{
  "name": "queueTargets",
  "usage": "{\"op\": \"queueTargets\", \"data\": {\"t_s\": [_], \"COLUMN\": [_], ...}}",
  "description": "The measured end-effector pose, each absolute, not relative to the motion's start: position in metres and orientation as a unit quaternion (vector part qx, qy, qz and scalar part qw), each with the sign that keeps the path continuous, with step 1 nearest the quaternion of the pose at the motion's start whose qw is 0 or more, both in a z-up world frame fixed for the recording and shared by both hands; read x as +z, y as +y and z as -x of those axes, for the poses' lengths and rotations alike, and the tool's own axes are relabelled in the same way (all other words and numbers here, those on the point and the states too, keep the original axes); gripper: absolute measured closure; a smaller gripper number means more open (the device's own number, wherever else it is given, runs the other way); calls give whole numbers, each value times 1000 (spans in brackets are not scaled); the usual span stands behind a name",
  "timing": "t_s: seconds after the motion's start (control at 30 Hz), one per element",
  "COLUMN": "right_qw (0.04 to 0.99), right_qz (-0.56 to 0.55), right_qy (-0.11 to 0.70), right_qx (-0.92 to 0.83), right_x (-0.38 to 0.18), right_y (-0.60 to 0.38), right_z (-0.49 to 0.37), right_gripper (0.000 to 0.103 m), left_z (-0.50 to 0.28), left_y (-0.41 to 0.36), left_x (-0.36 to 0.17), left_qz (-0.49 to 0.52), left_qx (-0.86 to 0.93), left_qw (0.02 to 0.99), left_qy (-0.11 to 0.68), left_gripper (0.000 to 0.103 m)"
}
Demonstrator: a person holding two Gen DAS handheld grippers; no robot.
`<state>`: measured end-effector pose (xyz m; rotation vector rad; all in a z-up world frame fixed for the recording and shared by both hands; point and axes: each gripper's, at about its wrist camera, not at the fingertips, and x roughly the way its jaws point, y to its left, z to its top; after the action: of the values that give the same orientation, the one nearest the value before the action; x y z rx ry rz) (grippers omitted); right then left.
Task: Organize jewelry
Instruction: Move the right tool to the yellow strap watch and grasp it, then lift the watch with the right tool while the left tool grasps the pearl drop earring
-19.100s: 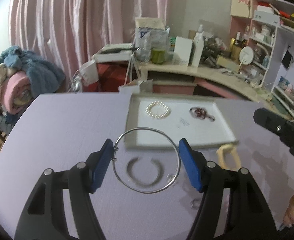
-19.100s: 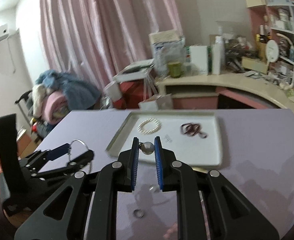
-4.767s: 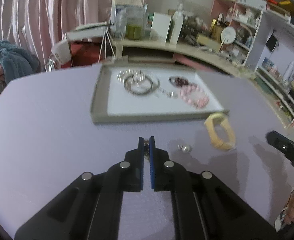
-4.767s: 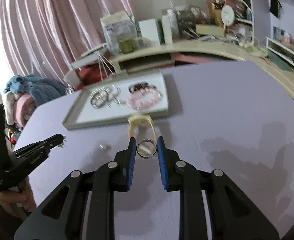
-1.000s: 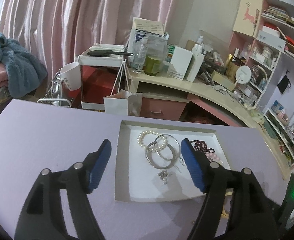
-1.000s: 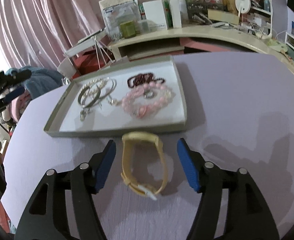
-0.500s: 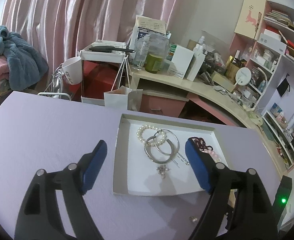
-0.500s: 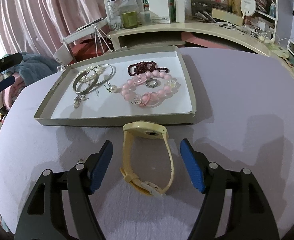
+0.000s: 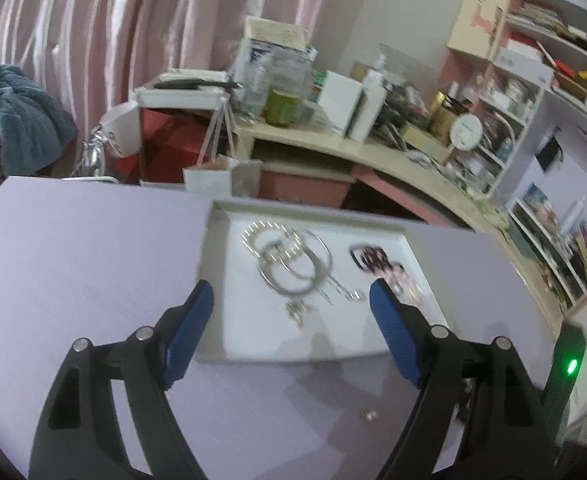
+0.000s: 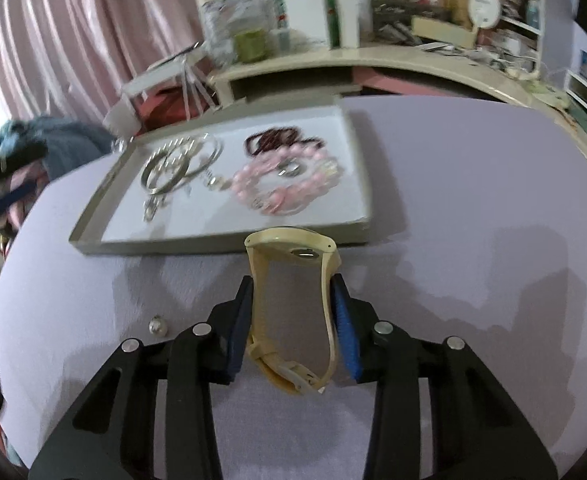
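A yellow watch [image 10: 277, 240] lies on the purple table just in front of the tray [image 10: 221, 240]. My right gripper [image 10: 293, 308] is closing around it, and both blue pads touch the sides of its strap. The tray holds silver hoops [image 9: 293, 272], a pearl bracelet [image 9: 259, 236], a dark beaded piece [image 9: 367, 258] and a pink bead bracelet [image 10: 289, 188] with a ring [image 10: 289, 168] inside it. My left gripper [image 9: 291, 320] hangs open and empty over the tray's near edge [image 9: 209, 280]. A small loose earring [image 10: 157, 326] lies on the table left of the right gripper.
Another small metal piece [image 9: 369, 414] lies on the table in front of the tray. A cluttered curved desk [image 9: 333, 148] and pink shelves [image 9: 533, 80] stand behind the table. Pink curtains and a pile of blankets [image 9: 21, 120] fill the left.
The right jaws have closed in from wide open onto the watch strap. The left gripper has moved down and closer to the tray, still open.
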<state>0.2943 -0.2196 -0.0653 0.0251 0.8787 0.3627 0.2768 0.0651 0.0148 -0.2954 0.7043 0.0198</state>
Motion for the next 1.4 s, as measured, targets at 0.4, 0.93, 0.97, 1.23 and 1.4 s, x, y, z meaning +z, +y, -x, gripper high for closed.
{"op": "queueTargets", "data": {"t_s": [0.4, 0.93, 0.97, 1.23, 1.4], "right_qw": [902, 893, 892, 891, 892], "right_qz": [-73, -100, -102, -106, -105], "right_qy": [402, 419, 420, 419, 413], "right_qx": [138, 133, 133, 141, 150], "right_x": [-42, -48, -48, -45, -40], "right_y": [-255, -264, -264, -263, -259], "right_z": [-301, -305, -305, -306, -306], "right_gripper": [64, 63, 63, 63, 63], "left_z": [-262, -268, -268, -264, -258], "left_y": [-21, -43, -44, -41, -34], "left_x": [-43, -73, -73, -73, -70], "left_qz": [58, 30, 28, 26, 28], "left_qx": [-69, -63, -64, -76, -79], "left_qw": [910, 899, 899, 896, 896], "left_qy": [404, 432, 433, 437, 436], "left_gripper": [24, 68, 79, 103, 103]}}
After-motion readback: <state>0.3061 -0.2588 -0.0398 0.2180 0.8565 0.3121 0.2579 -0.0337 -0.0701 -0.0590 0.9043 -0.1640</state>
